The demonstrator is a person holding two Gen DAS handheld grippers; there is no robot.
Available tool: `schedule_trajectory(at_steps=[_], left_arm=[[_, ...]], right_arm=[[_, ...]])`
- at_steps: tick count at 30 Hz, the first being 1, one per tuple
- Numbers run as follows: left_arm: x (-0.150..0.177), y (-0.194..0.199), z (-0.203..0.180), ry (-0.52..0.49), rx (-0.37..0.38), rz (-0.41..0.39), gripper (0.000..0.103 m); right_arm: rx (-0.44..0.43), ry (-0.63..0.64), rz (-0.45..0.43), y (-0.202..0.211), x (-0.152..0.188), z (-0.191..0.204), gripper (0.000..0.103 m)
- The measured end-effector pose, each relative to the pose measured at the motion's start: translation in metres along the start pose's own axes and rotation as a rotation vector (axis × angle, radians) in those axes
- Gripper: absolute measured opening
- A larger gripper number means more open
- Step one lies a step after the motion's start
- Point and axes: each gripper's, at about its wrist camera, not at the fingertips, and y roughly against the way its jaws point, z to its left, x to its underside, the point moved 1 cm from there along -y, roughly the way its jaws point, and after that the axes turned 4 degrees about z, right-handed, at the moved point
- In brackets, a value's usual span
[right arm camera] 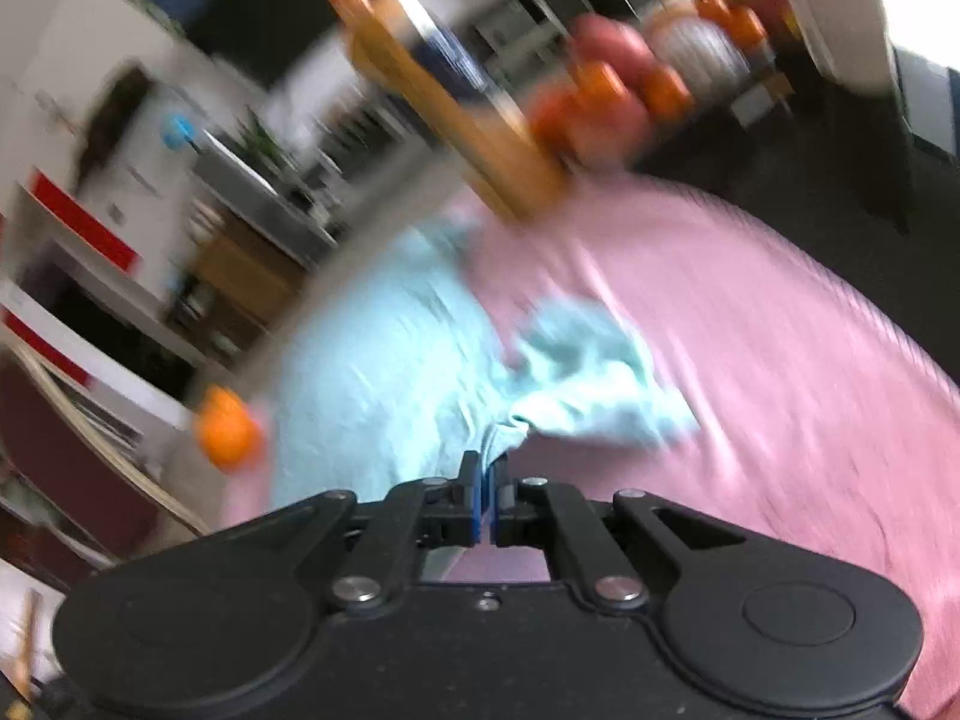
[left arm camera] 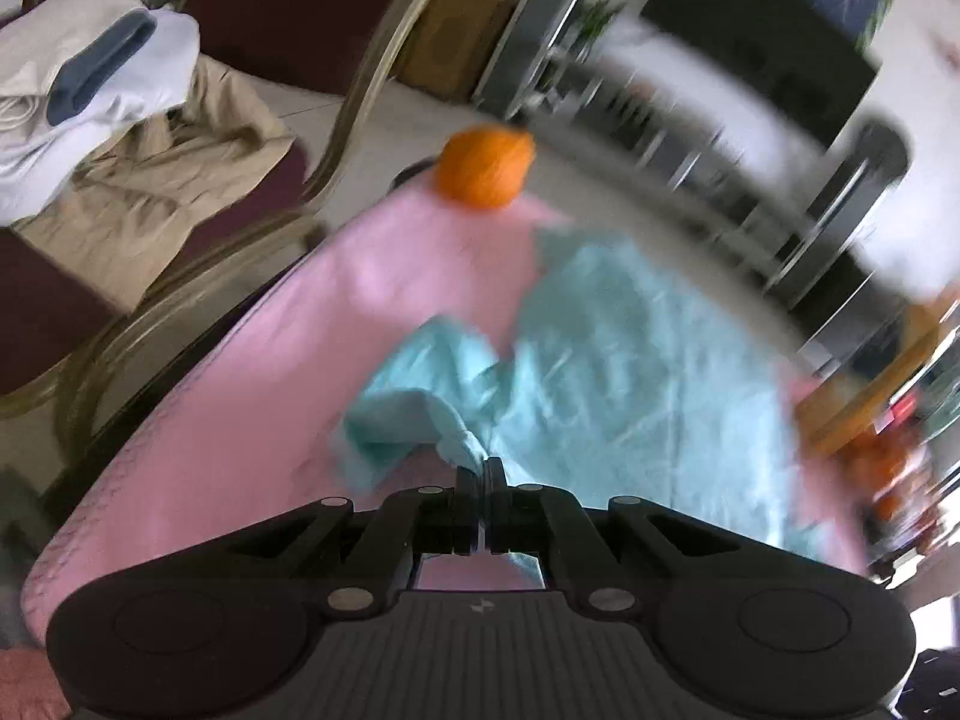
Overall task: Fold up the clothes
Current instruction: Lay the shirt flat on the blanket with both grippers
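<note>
The light blue garment (left arm camera: 630, 372) lies spread on the pink-covered tabletop (left arm camera: 240, 396), each hand-held gripper (left arm camera: 480, 468) (right arm camera: 486, 462) pinching a corner, mid-fold I'd guess given the blur; next, lay the held edge flat and release.

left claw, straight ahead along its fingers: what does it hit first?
The light blue garment the left claw is shut on, then probably the pink cloth underneath; blur makes depth uncertain.
</note>
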Motion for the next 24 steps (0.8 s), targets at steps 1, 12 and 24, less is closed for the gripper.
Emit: schedule_trajectory(at_steps=[1, 12, 24], left_arm=[[0.002, -0.001, -0.001, -0.021, -0.02, 0.001, 0.001], [0.035, 0.017, 0.004, -0.04, -0.06, -0.029, 0.001], [0.062, 0.013, 0.001, -0.145, -0.292, 0.068, 0.013]], right_arm=[[0.017, 0.011, 0.025, -0.002, 0.008, 0.0, 0.002], [0.099, 0.084, 0.05, 0.017, 0.035, 0.003, 0.002], [0.235, 0.172, 0.097, 0.011, 0.051, -0.001, 0.014]])
